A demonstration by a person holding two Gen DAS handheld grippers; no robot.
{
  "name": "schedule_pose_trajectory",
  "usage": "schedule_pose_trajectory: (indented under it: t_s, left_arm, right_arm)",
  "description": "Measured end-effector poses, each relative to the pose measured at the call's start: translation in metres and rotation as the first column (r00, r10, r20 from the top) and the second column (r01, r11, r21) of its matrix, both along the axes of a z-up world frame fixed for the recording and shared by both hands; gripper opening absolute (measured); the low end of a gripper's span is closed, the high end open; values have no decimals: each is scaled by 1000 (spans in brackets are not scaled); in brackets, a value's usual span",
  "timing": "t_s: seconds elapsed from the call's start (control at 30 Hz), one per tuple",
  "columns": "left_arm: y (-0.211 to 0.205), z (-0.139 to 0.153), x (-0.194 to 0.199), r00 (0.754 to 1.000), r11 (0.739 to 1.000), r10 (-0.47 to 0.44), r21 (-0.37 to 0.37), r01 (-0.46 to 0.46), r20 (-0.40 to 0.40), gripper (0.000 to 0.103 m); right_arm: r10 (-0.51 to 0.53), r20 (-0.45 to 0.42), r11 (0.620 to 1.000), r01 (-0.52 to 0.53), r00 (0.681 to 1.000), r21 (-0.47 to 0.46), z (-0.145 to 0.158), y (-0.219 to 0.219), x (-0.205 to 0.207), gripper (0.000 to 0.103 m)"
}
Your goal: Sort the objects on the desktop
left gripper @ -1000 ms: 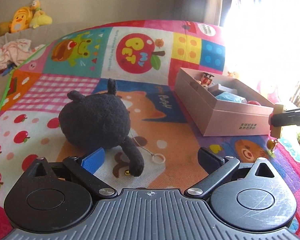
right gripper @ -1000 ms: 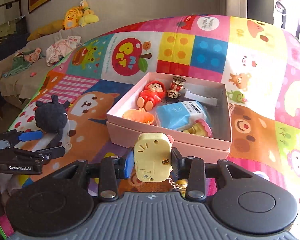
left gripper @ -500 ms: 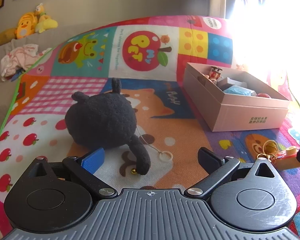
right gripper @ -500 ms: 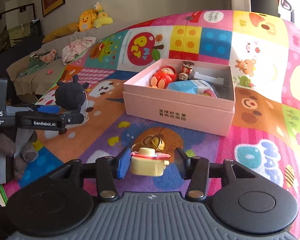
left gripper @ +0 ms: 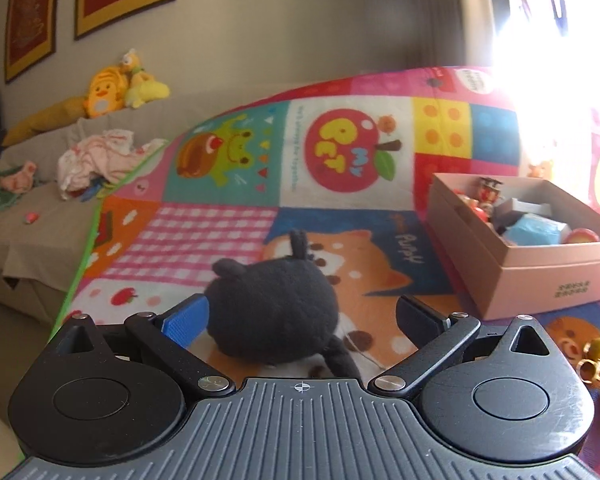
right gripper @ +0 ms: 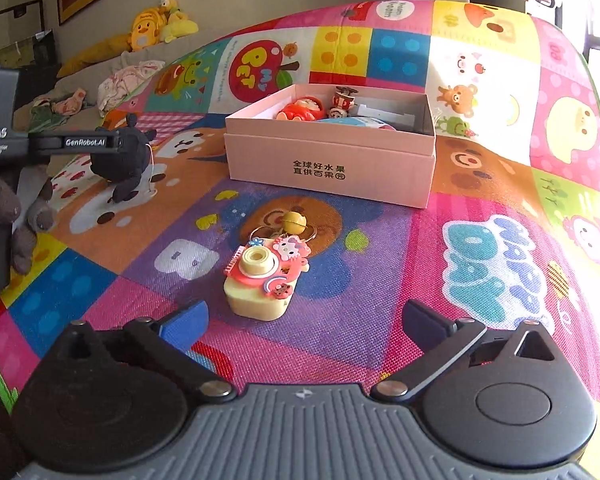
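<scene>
Right tongs (right gripper: 302,314) opening, empty; camera toy (right gripper: 266,280) lies loose on mat. Left tongs (left gripper: 300,316) apart, straddling plush (left gripper: 272,308): next, clamp it for box (left gripper: 540,276).

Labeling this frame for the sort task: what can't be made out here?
- Pink box contents, both views: the near wall hides the lower items.
- Toy camera keychain, left wrist view: cut off by the right edge.
- Black plush, right wrist view: the left tool covers its top.
- Mat beyond the box, left wrist view: washed out by window glare.
</scene>
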State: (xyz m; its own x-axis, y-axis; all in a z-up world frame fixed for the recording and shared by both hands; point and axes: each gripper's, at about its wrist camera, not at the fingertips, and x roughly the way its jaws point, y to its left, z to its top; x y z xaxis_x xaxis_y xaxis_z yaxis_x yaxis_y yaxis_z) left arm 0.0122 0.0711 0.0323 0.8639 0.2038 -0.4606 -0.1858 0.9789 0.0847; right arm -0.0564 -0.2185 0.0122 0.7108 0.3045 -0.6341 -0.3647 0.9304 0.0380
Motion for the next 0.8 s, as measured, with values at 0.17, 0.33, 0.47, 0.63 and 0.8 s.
schedule_pose_trajectory:
  t_s: [0.17, 0.33, 0.47, 0.63, 0.8]
  left_arm:
    - [11, -9, 45, 992, 999, 51, 12, -50, -115, 103]
    - [14, -23, 39, 982, 995, 61, -62, -73, -179, 103]
    - [21, -26, 37, 985, 990, 60, -116, -79, -163, 102]
    - [24, -19, 41, 987, 997, 27, -65, -38, -159, 90]
    - [7, 6, 11, 983, 991, -116, 48, 124, -145, 90]
  right_arm:
    - [-20, -10, 1000, 20, 1000, -11, -2, 1, 1, 103]
    - [-37, -27, 999, 37, 999, -6, -3, -1, 4, 103]
    - [-39, -41, 999, 38, 998, -16, -4, 1, 6, 103]
    - [-42, -42, 999, 42, 998, -12, -4, -1, 5, 103]
    - [-46, -44, 999, 46, 998, -1, -4, -2, 6, 103]
